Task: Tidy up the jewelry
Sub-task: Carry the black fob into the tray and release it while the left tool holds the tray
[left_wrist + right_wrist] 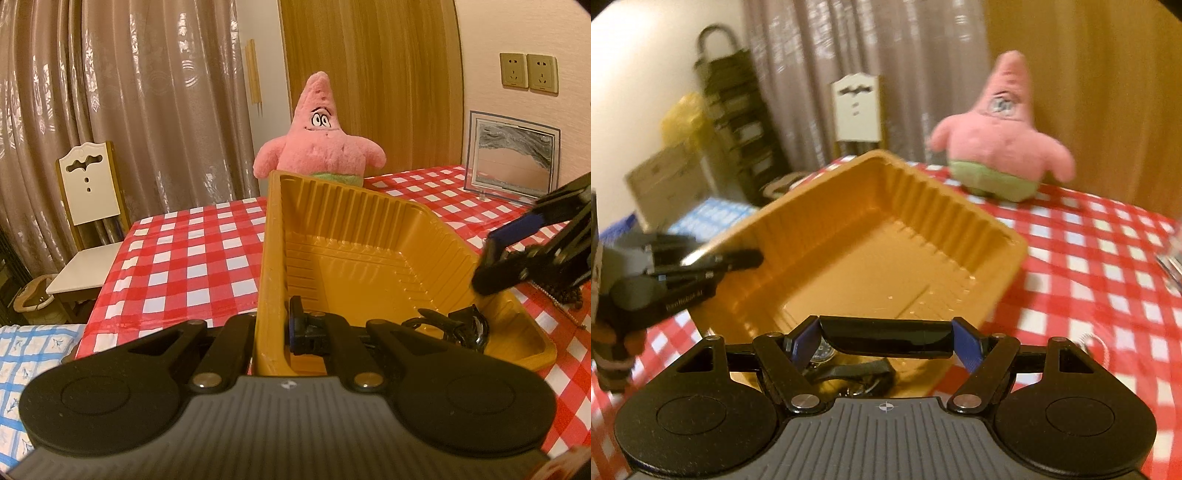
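Tray of yellow plastic stands on the checked tablecloth. Left gripper is closed on its near wall. Right gripper holds a black oblong object between its wide-apart fingers, above the tray. Watch lies inside, half hidden; other dark jewelry is unclear.

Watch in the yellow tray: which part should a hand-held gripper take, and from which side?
Probably the black strap, taken from above: the watch lies low in a corner of the tray, whose ribbed walls block a side approach. The left hand-held gripper clamps one wall; the right hand-held gripper already holds a black bar.
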The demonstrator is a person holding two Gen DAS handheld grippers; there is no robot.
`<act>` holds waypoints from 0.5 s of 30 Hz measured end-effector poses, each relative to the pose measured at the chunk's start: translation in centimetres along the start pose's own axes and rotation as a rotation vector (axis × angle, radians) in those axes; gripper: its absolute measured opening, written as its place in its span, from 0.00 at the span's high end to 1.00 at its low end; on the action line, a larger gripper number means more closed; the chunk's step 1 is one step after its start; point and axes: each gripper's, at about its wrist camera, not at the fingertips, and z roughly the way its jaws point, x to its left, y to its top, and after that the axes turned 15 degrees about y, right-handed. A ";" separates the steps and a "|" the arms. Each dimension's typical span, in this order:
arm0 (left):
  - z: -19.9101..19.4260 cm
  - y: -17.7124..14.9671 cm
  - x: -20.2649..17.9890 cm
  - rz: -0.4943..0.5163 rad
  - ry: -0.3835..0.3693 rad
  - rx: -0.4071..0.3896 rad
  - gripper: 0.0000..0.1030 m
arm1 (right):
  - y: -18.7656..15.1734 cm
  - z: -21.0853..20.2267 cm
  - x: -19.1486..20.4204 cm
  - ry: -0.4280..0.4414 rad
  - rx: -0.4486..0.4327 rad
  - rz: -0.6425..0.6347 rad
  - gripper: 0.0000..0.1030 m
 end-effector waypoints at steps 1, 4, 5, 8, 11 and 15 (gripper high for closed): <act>0.1 0.0 0.0 -0.001 -0.001 0.001 0.98 | -0.1 0.5 0.0 0.004 0.019 -0.018 0.27; 0.2 -0.1 0.2 0.000 -0.002 0.004 0.98 | -0.4 2.0 -0.4 0.014 0.067 -0.065 0.27; 0.2 -0.1 0.1 0.002 -0.002 0.003 0.98 | -0.5 2.3 -0.5 0.020 0.075 -0.079 0.27; 0.2 -0.1 0.2 0.002 -0.002 0.006 0.98 | -0.5 3.3 -0.7 0.030 0.105 -0.094 0.27; 0.3 -0.1 0.3 0.002 -0.001 0.007 0.98 | -0.4 3.9 -0.7 0.000 0.121 -0.108 0.27; 0.3 -0.1 0.3 0.005 -0.002 0.006 0.98 | -0.3 2.3 -0.6 -0.015 0.073 -0.058 0.26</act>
